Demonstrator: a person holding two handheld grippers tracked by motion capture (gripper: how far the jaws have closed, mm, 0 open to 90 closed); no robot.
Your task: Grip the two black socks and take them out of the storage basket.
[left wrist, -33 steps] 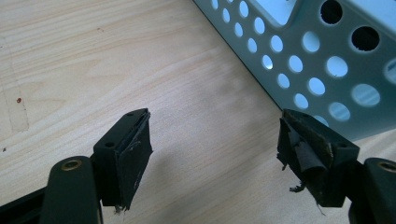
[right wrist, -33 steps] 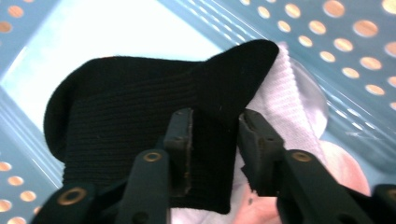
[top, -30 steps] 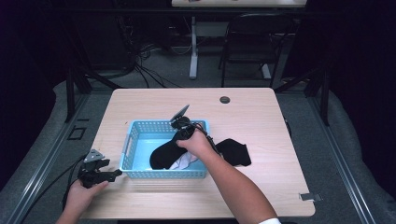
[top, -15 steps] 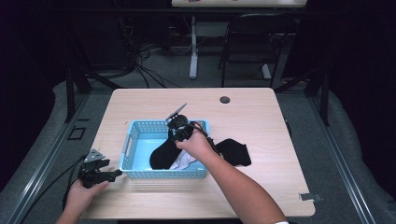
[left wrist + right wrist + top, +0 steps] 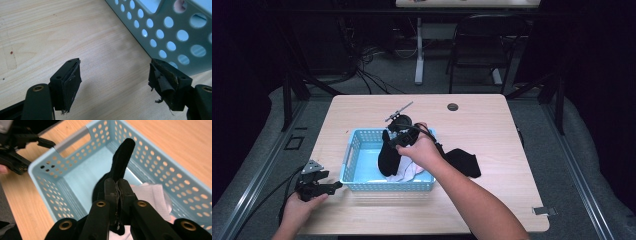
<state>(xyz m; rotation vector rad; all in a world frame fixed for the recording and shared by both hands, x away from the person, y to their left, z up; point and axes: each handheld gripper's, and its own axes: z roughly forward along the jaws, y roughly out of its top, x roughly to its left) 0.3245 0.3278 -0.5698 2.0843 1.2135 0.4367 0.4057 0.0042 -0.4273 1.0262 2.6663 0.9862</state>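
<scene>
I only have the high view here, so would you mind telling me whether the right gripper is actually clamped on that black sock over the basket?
Observer: Yes. In the right gripper view, the right gripper has its jaws pressed together on the black sock.
Operator: Thank you. What lies under the sock?
Observer: A white cloth on the floor of the blue basket.
Operator: And is the left gripper open?
Observer: Yes. The left gripper has its jaws wide apart over bare table, beside the basket's wall.
</scene>
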